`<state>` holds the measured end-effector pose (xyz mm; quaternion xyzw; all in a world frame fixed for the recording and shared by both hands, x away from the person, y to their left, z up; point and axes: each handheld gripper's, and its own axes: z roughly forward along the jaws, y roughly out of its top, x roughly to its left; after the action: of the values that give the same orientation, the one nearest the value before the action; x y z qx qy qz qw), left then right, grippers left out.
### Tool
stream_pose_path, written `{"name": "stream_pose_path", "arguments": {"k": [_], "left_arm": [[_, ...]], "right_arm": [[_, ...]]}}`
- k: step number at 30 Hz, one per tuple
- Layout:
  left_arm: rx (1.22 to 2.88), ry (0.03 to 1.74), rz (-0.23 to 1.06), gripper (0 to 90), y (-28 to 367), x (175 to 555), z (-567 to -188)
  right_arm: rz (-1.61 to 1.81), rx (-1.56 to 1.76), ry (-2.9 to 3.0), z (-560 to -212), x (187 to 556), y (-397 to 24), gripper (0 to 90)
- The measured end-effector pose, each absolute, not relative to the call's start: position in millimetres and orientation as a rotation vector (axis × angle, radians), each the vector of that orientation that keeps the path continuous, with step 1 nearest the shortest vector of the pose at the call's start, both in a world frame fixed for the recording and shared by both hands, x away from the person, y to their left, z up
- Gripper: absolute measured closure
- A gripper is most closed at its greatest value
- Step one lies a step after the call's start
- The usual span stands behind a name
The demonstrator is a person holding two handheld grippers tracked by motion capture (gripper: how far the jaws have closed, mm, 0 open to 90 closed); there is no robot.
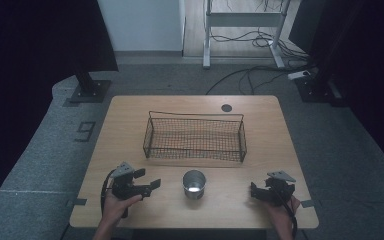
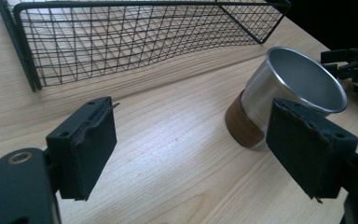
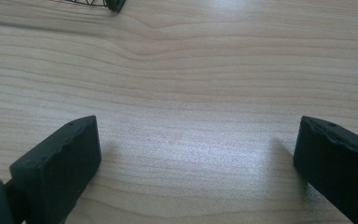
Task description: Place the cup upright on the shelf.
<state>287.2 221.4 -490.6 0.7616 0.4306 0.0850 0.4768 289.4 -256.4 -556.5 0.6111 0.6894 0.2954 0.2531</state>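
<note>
Standing open on both grippers, the fingers frame a steel cup from the left, bare table from the right.

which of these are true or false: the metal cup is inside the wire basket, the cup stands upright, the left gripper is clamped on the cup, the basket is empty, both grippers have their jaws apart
1. The metal cup is inside the wire basket: false, it stands on the table in front of the basket.
2. The cup stands upright: true.
3. The left gripper is clamped on the cup: false, its jaws stand apart beside it.
4. The basket is empty: true.
5. The left gripper and the right gripper have jaws apart: true.
</note>
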Motion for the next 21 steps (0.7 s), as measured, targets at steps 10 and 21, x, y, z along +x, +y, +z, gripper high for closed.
{"name": "stream_pose_path", "arguments": {"k": [10, 21], "left_arm": [[1.891, 1.0, 0.198, 16.3, 206.2, 285.1, -485.7], [1.892, 0.962, 0.152, 15.6, 193.6, 282.4, -482.7]], "right_arm": [[0.802, 1.666, 1.87, -556.4, 289.6, -256.3, 0.7], [0.802, 1.666, 1.87, -556.4, 289.6, -256.3, 0.7]]}}
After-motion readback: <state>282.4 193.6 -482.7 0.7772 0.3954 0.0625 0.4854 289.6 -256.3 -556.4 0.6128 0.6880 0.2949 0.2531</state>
